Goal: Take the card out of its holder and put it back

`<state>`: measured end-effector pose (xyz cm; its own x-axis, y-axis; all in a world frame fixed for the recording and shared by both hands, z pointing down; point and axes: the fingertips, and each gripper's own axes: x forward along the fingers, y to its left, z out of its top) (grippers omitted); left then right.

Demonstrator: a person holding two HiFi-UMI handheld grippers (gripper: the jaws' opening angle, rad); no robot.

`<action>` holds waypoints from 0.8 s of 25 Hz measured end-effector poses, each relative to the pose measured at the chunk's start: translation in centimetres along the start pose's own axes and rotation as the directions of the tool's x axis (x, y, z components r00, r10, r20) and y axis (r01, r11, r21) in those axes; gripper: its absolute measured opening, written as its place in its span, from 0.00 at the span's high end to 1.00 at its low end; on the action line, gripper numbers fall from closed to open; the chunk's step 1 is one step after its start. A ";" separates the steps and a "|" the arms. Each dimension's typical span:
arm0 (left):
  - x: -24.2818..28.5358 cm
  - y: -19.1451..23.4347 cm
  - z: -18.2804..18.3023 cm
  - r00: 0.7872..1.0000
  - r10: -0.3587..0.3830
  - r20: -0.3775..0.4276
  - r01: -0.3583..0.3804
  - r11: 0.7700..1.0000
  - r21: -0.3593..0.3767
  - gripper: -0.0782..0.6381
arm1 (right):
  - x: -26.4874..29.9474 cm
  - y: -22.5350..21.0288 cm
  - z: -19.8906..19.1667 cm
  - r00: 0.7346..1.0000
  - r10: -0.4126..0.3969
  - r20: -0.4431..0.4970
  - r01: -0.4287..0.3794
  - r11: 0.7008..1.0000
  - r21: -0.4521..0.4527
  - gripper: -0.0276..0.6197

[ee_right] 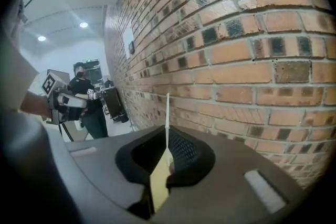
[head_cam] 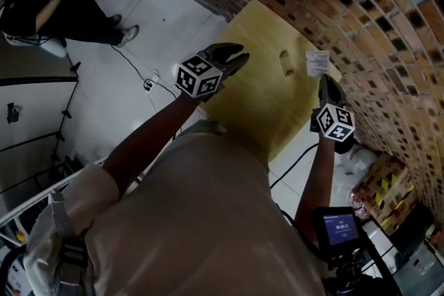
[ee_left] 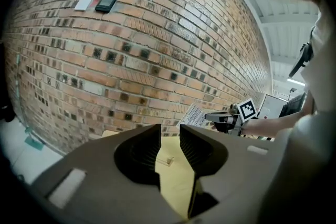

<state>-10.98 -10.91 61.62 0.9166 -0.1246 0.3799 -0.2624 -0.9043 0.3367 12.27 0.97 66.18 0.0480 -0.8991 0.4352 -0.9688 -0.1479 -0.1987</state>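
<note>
Right claw (ee_right: 167, 150) clamped on white card (head_cam: 318, 63), card upright, held above yellow surface (head_cam: 257, 114), just right of small clear holder (head_cam: 284, 60), brick wall (head_cam: 374, 24) close behind, left claw (ee_left: 170, 139) slightly apart, nothing gripped, left of holder.

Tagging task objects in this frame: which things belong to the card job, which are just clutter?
Job: card, pinched in right tongs; clear holder; left tongs, open; yellow table.
Clutter: brick wall; floor cable; small screen.
</note>
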 end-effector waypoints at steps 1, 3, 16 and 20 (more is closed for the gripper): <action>-0.2 -0.1 -0.1 1.000 0.004 0.000 -0.004 1.000 -0.002 0.71 | 0.4 0.2 -0.2 1.000 0.009 -0.008 -0.009 1.000 -0.007 0.94; -0.8 -0.3 -0.4 1.000 0.011 -0.001 -0.011 1.000 -0.007 0.71 | 1.2 0.6 -0.7 0.999 0.025 -0.025 -0.025 1.000 -0.018 0.94; -2.7 -0.2 -2.1 0.996 0.087 0.013 -0.086 0.994 -0.070 0.71 | 6.3 0.4 -5.7 0.985 0.095 -0.142 -0.101 0.994 -0.035 0.94; -2.8 -0.2 -2.4 0.995 0.101 0.008 -0.100 0.992 -0.075 0.71 | 7.5 0.3 -7.1 0.979 0.107 -0.173 -0.116 0.992 -0.041 0.94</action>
<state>-14.22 -9.40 62.55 0.8878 -0.2182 0.4051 -0.3747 -0.8539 0.3611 10.61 -2.90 75.59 -0.0987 -0.8248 0.5567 -0.9769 -0.0261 -0.2119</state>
